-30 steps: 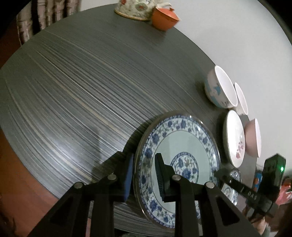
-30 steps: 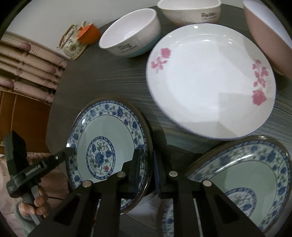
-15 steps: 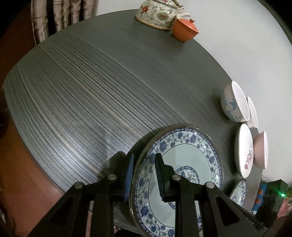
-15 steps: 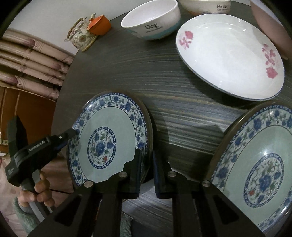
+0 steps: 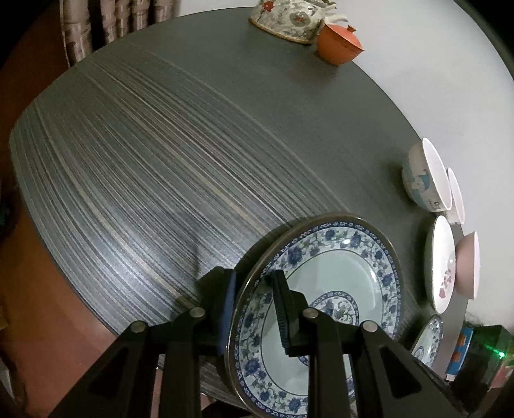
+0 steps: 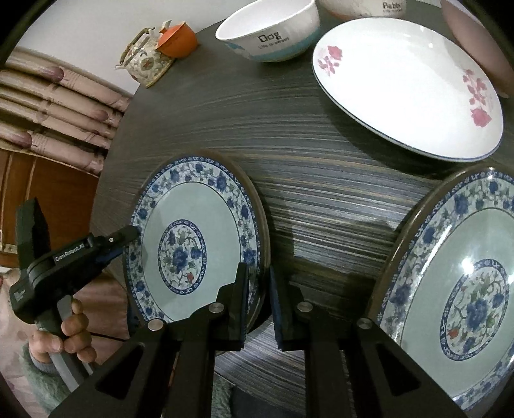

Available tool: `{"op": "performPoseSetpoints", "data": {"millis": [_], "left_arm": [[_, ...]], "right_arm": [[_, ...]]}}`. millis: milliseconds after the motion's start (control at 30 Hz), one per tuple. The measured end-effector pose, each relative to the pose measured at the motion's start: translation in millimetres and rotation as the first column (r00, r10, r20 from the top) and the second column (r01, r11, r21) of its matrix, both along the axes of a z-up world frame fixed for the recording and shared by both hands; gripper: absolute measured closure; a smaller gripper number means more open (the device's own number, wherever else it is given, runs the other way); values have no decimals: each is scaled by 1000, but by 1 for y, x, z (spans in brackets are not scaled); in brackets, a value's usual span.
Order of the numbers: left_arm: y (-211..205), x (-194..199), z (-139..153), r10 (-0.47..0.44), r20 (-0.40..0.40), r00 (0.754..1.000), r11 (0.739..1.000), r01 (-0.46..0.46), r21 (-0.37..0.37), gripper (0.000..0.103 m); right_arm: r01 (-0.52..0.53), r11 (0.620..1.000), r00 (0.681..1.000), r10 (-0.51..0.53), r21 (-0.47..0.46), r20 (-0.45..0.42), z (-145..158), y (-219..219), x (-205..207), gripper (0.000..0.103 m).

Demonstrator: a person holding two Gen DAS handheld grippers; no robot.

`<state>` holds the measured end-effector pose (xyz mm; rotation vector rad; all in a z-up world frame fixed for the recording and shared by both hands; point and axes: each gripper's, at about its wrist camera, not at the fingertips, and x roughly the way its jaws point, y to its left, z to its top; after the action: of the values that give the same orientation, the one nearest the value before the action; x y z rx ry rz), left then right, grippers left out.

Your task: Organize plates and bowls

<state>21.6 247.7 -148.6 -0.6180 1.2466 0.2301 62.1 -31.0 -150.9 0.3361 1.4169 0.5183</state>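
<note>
Both grippers hold one blue-and-white plate (image 5: 324, 289) by opposite rims, tilted above the dark table (image 5: 176, 160). My left gripper (image 5: 253, 308) is shut on its near rim, one finger over the face and one behind. In the right wrist view the same plate (image 6: 192, 244) sits left of centre with my right gripper (image 6: 258, 289) shut on its right rim, while the left gripper (image 6: 123, 242), in a person's hand, pinches the left rim. A second blue-and-white plate (image 6: 465, 289) lies at the right. Behind are a white plate with pink flowers (image 6: 408, 86), a "Dog" bowl (image 6: 270, 32), another white bowl (image 6: 363, 6) and a pink bowl (image 6: 475, 41).
A flowered teapot (image 6: 144, 58) and an orange cup (image 6: 178, 38) stand at the far edge of the table. Curtains (image 6: 57, 106) hang beyond the table's left side. The table's near edge runs just under the held plate. A wide stretch of bare tabletop (image 5: 144, 144) lies to the left.
Both grippers have carried the blue-and-white plate leftward, away from the white plate and the bowls. The second blue plate now sits farther right in the right wrist view. Both grips are unchanged.
</note>
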Motion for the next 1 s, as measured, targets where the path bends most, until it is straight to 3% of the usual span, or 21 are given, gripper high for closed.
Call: {"op": "performPoseSetpoints", "data": {"millis": [300,433,500,633,767,1000], "left_arm": [[9,-2,5,31,22,999,999,-32,13,78],[7,-4,18,27,71,997,998,-31,51,69],[3,-3,24,7,96,995,997,-15,80,67],[-16,-1,38,-72,144,987,988,52,142,66],[-49,0,54,-197,206,959,959,145,244,66],[-93,-2,57,-353,229,907,919,290,267,66]], "right_arm": [[-8,1000,1000,9,-18,28,2,6,-3,82],[-1,1000,999,2,-15,49,7,4,-6,82],[7,1000,998,-5,-18,67,11,1,-8,77],[22,1000,994,-20,-21,105,21,-8,-15,75],[28,998,986,-19,-55,163,33,-19,-27,75],[101,993,971,-86,-59,222,44,-55,-47,75]]}}
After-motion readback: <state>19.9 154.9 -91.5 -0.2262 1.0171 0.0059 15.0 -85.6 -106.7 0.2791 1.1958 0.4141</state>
